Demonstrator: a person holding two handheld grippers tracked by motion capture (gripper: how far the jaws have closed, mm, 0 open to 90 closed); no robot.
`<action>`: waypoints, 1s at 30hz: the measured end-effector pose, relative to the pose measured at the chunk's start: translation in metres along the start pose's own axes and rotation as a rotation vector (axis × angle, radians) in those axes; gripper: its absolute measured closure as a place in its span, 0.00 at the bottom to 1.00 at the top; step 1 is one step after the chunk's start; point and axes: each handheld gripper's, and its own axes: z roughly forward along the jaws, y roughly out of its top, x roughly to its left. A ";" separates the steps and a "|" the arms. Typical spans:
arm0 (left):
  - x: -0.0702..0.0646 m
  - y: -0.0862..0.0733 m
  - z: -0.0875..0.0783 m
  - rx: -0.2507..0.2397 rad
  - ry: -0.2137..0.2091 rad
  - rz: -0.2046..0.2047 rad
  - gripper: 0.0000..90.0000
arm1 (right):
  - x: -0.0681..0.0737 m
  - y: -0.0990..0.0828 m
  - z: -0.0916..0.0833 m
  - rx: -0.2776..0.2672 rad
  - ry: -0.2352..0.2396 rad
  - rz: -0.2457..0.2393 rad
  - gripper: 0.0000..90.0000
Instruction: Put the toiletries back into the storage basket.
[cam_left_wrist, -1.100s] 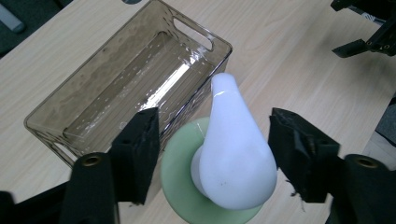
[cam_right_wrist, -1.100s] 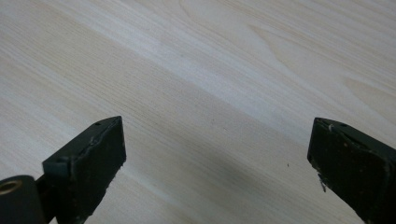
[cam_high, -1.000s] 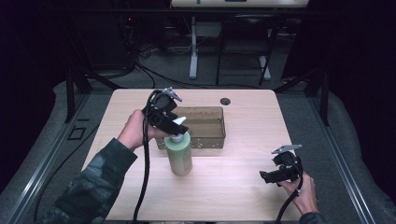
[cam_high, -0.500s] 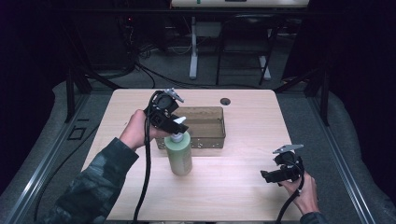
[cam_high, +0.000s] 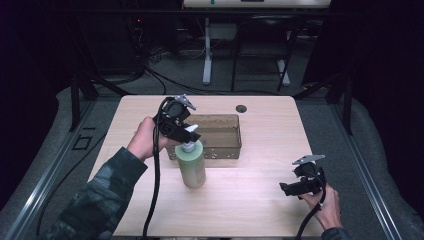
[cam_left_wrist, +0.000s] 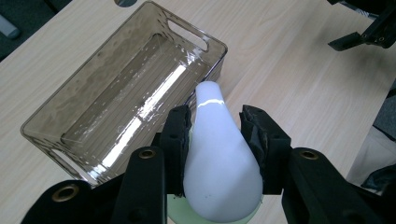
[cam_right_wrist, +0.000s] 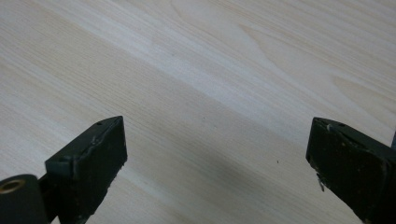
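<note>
A pale green pump bottle (cam_high: 193, 169) stands upright on the wooden table (cam_high: 250, 200), just in front of a smoky clear plastic bin (cam_high: 238, 134). My left gripper (cam_high: 188, 136) comes down on it from the left. Its jaws have just been closing and are shut on the white pump head (cam_left_wrist: 219, 163), with the black pads (cam_left_wrist: 177, 135) pressed on both its sides. The empty bin (cam_left_wrist: 121, 102) lies behind the pump head. My right gripper (cam_high: 284, 189) is held low near the table's front right, open, with bare wood between its fingers (cam_right_wrist: 93, 154).
A small black round grommet (cam_high: 241, 108) sits in the tabletop behind the bin. The right gripper (cam_left_wrist: 369, 35) shows at the top right of the left gripper view. Table legs and cables stand on the dark floor beyond the far edge.
The left gripper's jaws have drawn in onto the bottle's pump head. Both hands and the bottle have kept their places.
</note>
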 end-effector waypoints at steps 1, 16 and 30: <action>0.000 0.000 0.000 0.001 -0.002 0.000 0.70 | 0.000 0.000 0.000 0.002 0.002 0.001 0.05; 0.007 0.006 -0.010 0.043 0.014 0.022 0.70 | -0.003 -0.001 0.002 0.015 0.000 -0.002 0.05; 0.011 0.014 -0.024 0.075 0.034 0.041 0.70 | -0.003 -0.001 0.001 0.016 0.001 -0.011 0.04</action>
